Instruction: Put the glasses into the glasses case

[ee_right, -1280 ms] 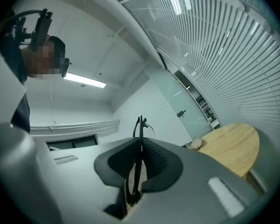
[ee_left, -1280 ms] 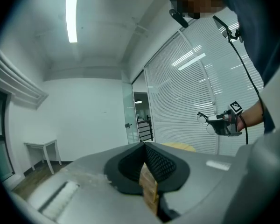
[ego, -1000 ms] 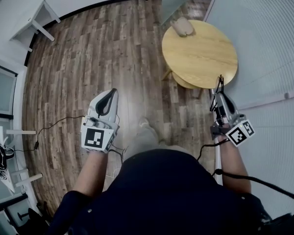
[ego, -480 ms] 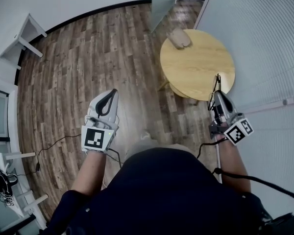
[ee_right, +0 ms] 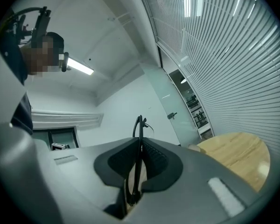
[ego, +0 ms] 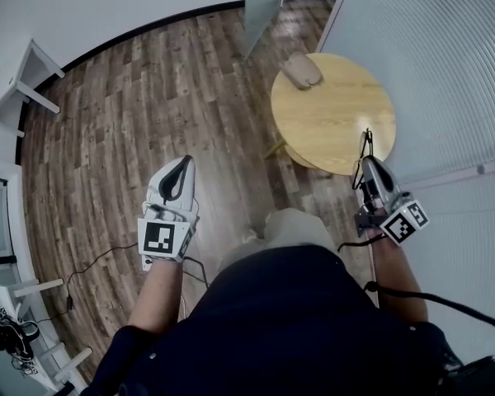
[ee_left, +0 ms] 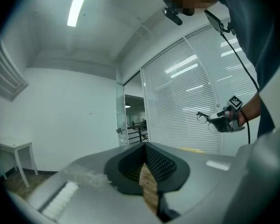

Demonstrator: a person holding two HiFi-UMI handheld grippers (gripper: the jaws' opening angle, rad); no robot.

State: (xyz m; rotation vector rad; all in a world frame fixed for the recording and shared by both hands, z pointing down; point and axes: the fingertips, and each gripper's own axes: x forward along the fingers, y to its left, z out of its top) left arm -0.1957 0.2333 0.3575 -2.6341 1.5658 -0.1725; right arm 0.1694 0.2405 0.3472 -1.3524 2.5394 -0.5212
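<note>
The round surface (ego: 346, 118) at one o'clock is pale, smooth wood; the floor (ego: 132, 122) is darker, streaky plank. The left gripper (ego: 185, 162) and right gripper (ego: 369, 158) are matt grey plastic.

table (ego: 338, 118): pale wood | floor (ego: 132, 122): brown planks | glasses (ee_right: 140, 125): black | glasses case (ego: 302, 70): tan

- A round table (ego: 346, 118) of pale wood stands on the floor close to the slatted blinds.
- One tan glasses case (ego: 302, 70) lies on it, near its far left edge.
- The floor (ego: 148, 114) is dark wood planking; a small white side table (ego: 31, 77) stands by the wall.
</note>
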